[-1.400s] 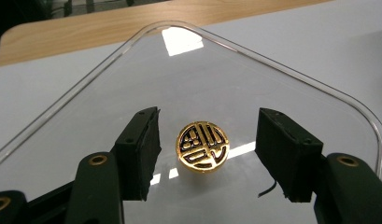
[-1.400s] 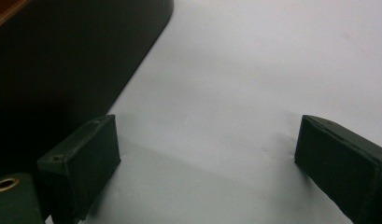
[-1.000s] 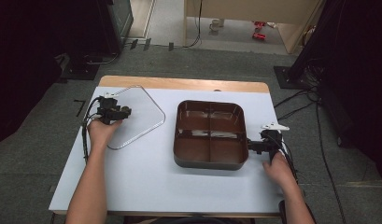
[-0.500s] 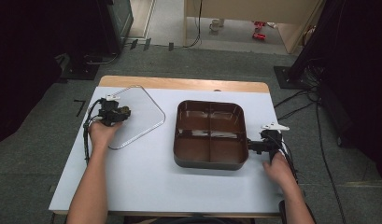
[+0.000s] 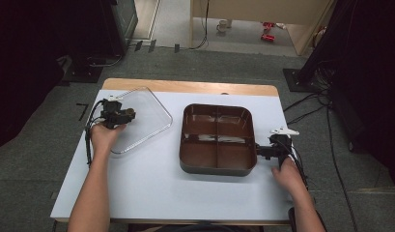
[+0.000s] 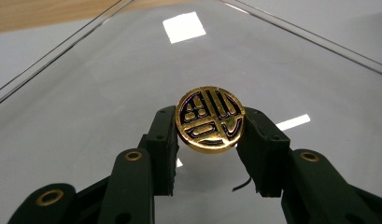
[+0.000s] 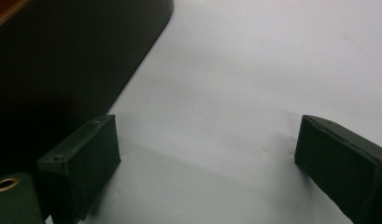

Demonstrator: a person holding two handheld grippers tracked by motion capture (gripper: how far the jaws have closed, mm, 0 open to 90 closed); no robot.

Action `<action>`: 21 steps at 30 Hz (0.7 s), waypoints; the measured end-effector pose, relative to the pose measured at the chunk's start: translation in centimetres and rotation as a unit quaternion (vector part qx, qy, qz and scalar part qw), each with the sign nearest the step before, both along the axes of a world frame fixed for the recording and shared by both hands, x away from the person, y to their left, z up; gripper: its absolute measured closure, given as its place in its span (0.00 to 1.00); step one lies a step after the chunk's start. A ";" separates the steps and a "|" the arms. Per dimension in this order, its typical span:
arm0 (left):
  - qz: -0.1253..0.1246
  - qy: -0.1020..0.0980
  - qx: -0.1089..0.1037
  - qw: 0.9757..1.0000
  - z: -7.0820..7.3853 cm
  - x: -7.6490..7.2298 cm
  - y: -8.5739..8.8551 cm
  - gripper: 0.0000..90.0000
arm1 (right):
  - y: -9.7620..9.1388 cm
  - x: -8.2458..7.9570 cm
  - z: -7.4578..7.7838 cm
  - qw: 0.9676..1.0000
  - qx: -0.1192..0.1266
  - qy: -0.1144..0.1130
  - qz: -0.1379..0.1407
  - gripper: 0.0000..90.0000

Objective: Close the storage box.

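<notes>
A clear plastic lid (image 5: 139, 120) lies on the white table at the left. My left gripper (image 5: 129, 115) rests over it, shut on the lid's round gold knob (image 6: 210, 118), which sits between the two black fingers (image 6: 164, 148). A brown four-compartment tray (image 5: 218, 137) stands in the middle of the table, nothing in it. My right gripper (image 5: 260, 152) sits low on the table just off the tray's right rim, its jaws wide apart. In the right gripper view the tray's dark outer wall (image 7: 62, 60) lies left of the open gripper (image 7: 207, 163), with bare table between the fingers.
The table (image 5: 151, 188) has a wooden strip (image 5: 195, 87) along its far edge. Cables trail from both grippers, and more run over the grey floor at the right. A dark cabinet (image 5: 122, 19) stands beyond the table's far left corner.
</notes>
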State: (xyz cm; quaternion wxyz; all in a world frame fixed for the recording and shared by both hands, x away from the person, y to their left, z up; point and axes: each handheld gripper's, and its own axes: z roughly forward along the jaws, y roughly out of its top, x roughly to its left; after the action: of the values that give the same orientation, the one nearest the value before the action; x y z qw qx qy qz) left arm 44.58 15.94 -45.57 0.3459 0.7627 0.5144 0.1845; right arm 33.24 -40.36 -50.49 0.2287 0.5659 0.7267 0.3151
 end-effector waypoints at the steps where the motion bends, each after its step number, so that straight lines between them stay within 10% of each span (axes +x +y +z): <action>1: -0.003 -0.002 0.001 1.000 0.3 -0.1 0.0 0.66 | 0.0 0.0 0.0 1.000 0.000 0.000 0.000 0.07; 21: -0.068 -0.046 -0.019 0.996 5.5 -2.1 -2.9 0.66 | 0.0 0.0 0.0 1.000 0.000 0.000 0.000 0.07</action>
State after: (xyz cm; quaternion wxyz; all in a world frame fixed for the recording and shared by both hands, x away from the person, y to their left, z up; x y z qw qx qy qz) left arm 42.48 13.05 -40.11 0.3954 0.7801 0.4480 0.1855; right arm 33.24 -40.37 -50.49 0.2290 0.5655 0.7268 0.3153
